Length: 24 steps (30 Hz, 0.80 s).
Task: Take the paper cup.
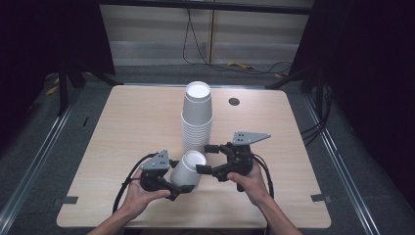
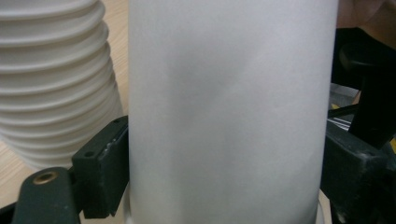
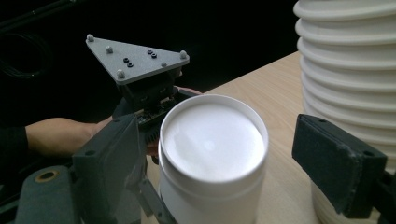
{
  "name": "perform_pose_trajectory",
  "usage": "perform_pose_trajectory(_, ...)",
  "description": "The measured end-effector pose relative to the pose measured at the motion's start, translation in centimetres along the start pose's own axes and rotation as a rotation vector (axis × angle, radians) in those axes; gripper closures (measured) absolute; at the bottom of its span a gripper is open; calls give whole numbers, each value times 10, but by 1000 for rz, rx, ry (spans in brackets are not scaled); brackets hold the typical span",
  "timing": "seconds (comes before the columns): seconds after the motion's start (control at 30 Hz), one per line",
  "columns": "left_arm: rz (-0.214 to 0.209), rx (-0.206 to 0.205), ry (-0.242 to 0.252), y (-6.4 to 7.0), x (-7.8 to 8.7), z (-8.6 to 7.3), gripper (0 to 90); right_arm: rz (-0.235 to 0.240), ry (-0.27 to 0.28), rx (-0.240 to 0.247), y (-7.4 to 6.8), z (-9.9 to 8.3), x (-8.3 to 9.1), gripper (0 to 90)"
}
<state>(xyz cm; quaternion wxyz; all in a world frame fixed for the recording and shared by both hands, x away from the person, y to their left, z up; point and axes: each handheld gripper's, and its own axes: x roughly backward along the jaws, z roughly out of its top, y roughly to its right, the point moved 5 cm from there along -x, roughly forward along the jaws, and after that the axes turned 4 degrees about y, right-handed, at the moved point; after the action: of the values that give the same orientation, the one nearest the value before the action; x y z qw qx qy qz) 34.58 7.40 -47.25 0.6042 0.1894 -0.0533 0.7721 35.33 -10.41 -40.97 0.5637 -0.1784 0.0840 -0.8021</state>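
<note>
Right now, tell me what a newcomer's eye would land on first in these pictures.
First, the tall stack of white paper cups standing upside down mid-table. Next, the single white cup in front of it, clamped at its sides by the left tool. The right tool is open, one jaw at that cup's end and the other near the stack's foot.

a light wooden table [image 1: 137, 127] has a small round dark grommet [image 1: 234, 102] near its far edge. black cables [image 1: 195, 46] lie on the grey floor beyond.
</note>
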Motion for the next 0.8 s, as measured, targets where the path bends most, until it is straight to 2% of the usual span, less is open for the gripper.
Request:
perform_pose_trajectory(0.23,11,-2,-18,-3,6,-2,151,-11,-8,22,2,1,8,144)
perform_pose_trajectory(0.3,1,6,-18,-2,7,-2,151,-16,-25,31,2,1,10,144)
perform_pose_trajectory(0.4,3,4,-25,-3,8,-2,151,-38,-80,34,4,-2,12,144)
perform_pose_trajectory(0.57,5,-11,-49,-3,9,0,151,-43,-104,28,7,-5,14,144)
perform_pose_trajectory(0.63,-7,-7,-48,-1,11,3,150,-40,-111,25,7,-6,15,144)
perform_pose_trajectory(0.7,-2,-24,-60,-1,12,5,151,-33,-122,24,7,-6,15,144)
perform_pose_trajectory(0.8,-1,-22,-74,-2,13,5,151,-12,-155,25,6,-9,14,144)
